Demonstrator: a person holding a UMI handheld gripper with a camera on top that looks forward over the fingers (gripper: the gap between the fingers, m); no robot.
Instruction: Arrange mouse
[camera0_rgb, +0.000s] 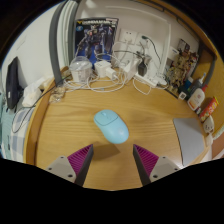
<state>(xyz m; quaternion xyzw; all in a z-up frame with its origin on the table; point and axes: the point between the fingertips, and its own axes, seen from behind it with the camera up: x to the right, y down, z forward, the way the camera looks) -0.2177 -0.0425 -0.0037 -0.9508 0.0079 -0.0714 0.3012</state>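
A light blue computer mouse (111, 126) lies on the wooden desk (60, 135), just ahead of my fingers and a little left of the gap's middle. My gripper (112, 160) is open, its two fingers with magenta pads (82, 158) spread wide and nothing between them. The mouse rests on the desk by itself, apart from both fingers.
White cables and a power strip (118, 70) lie along the back of the desk. A robot poster (97, 35) stands behind them. A dark object (12, 82) is at the far left, a figurine (180, 68) and small bottles (199, 100) at the far right.
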